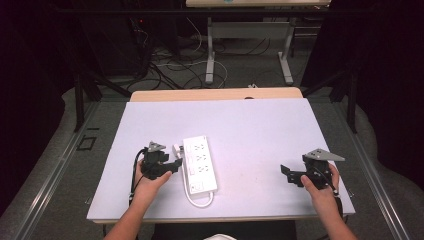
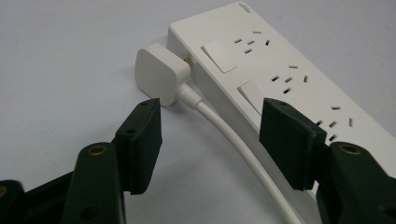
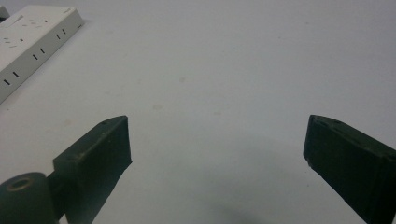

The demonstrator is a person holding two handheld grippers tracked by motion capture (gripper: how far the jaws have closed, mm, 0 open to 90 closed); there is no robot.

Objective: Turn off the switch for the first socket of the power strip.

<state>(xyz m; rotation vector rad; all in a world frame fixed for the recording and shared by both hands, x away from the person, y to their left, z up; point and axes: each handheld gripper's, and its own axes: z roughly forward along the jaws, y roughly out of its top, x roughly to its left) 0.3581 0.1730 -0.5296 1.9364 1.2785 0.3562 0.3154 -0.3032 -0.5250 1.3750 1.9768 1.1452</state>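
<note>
We see the plug (image 2: 159, 74) just ahead of the left gripper (image 2: 210, 126), jaws apart, holding nothing, cord (image 2: 233, 140) between them. Right gripper (image 3: 217, 140) wide, empty, well apart from the power strip (image 1: 200, 162)

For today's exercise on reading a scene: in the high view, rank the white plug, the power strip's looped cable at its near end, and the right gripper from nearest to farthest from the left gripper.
1. White plug: just off the tips of the left gripper, against the power strip's left side.
2. Looped cable: at the strip's near end, towards the person.
3. Right gripper: far across the table, at the right.
</note>
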